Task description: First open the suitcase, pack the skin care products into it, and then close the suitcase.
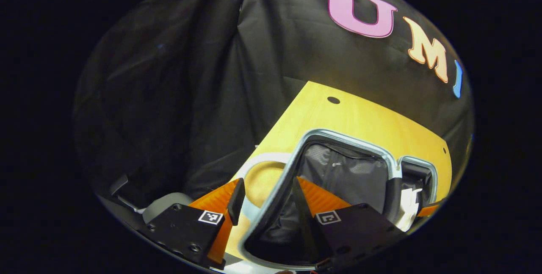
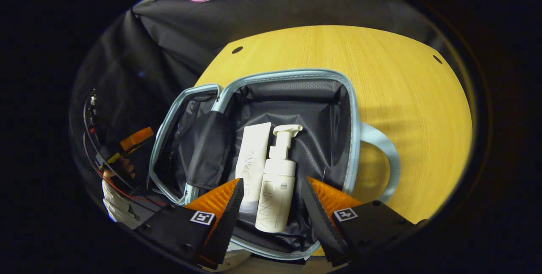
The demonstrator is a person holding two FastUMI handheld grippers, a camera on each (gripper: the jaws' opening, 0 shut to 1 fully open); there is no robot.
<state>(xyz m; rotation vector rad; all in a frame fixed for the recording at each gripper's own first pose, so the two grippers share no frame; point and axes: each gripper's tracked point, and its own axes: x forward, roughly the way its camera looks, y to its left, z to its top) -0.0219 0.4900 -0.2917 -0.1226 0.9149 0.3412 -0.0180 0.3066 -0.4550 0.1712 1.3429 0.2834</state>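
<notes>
Now, with 2 products (image 2: 271, 172) packed in the suitcase (image 2: 292, 77), both grippers (image 2: 271, 206) (image 1: 264, 200) spread empty; closing the 9 o'clock lid (image 2: 178, 138) seems next.

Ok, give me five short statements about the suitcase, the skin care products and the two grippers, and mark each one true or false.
1. The suitcase lies open on the wooden table. True.
2. A white pump bottle and a white tube lie side by side inside it. True.
3. The right gripper is clamped on the pump bottle. False: its fingers are spread, the bottle lying between them untouched.
4. The tube stands upright on the table. False: it lies flat in the suitcase.
5. In the left gripper view, the left gripper is open, straddling the suitcase rim. True.
</notes>
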